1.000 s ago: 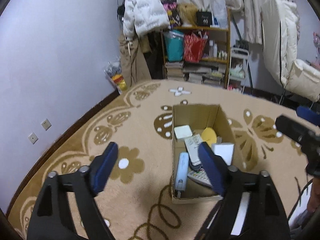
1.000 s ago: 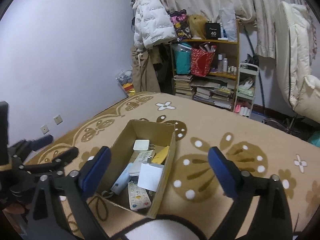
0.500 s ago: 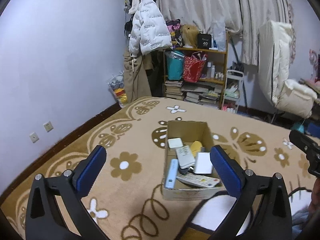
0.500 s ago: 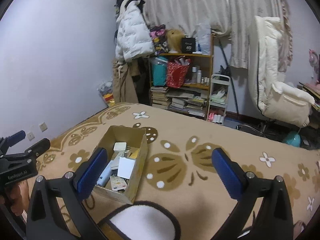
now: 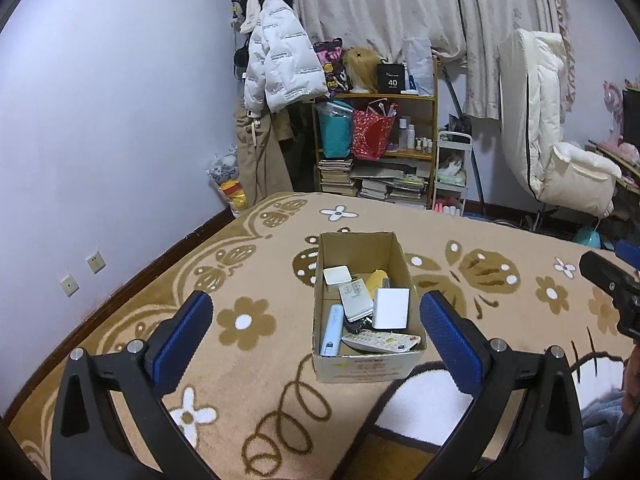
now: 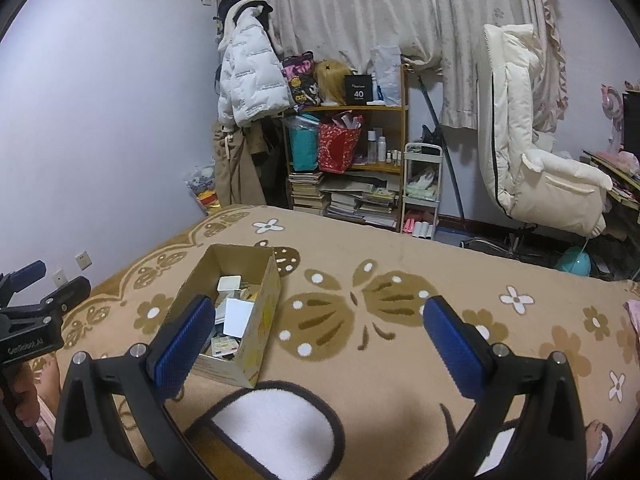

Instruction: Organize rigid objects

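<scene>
A cardboard box (image 5: 362, 364) stands on the patterned blanket and also shows in the right wrist view (image 6: 262, 320). It holds several rigid things: a white remote (image 5: 382, 341), a grey remote (image 5: 355, 295), a white square charger (image 5: 391, 308), a small white box (image 5: 337, 276), a light blue tube (image 5: 332, 330) and a yellow piece (image 5: 377, 278). My left gripper (image 5: 316, 330) is open and empty, raised well above and in front of the box. My right gripper (image 6: 316, 330) is open and empty, up to the right of the box.
The tan blanket (image 5: 480, 280) covers a bed. A shelf (image 5: 376, 148) with books and bags, a hanging white jacket (image 5: 280, 64) and a white padded chair (image 5: 560, 152) stand at the far wall. The wall (image 5: 100, 140) runs along the left.
Both grippers have pulled up and back from the box, which now looks smaller and farther away. Both stay open and empty. The box contents are unchanged.
</scene>
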